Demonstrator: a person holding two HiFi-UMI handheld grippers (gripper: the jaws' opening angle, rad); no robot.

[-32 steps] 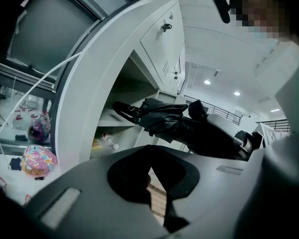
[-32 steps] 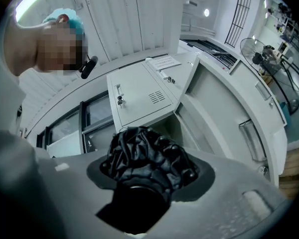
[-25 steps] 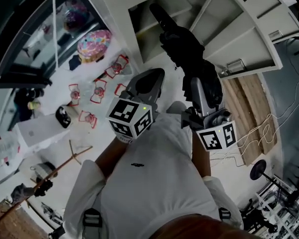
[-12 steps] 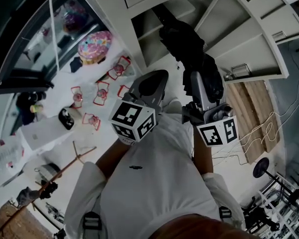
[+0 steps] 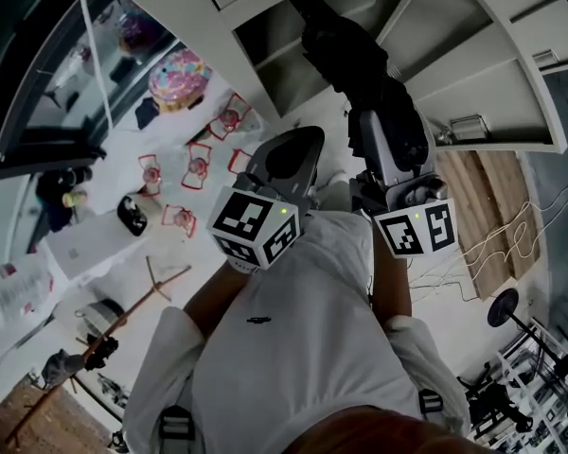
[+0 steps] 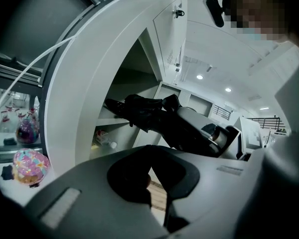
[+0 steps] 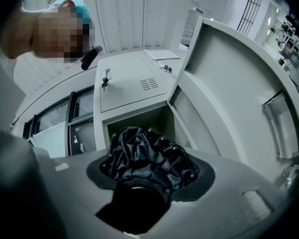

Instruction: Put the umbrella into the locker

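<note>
Black folded fabric umbrella point(image 5: 355, 69): we see its tip at the mouth of the open compartment point(image 7: 139, 121) of the off-white metal locker point(image 5: 241, 69). Most of its length is outside that compartment.
Right gripper point(image 5: 383, 126): its jaws are closed around the umbrella's thick handle end, with crumpled canopy bulging out in front of the pads. It points at the compartment from below.
Left gripper point(image 5: 301, 145): its jaws are together with nothing between them, and it sits beside the right gripper, short of the compartment.
Locker door point(image 7: 229, 98): swung wide open, to the right of the compartment.
Shelf point(image 6: 109, 121): it runs across inside the compartment, and the umbrella's tip sits just above its front edge.
Risk, snagging: we judge that the loose canopy folds could catch on the shelf edge or the compartment frame, because the bundle is bulky and unstrapped there.
Risk, drooping: we hold the umbrella at one end only, so the far tip may dip and strike the shelf front instead of passing over it.
Risk, early release: letting go with this much outside the compartment would likely let the umbrella tip back out and fall.
Risk, door: a sideways swing of the umbrella could knock the door.
</note>
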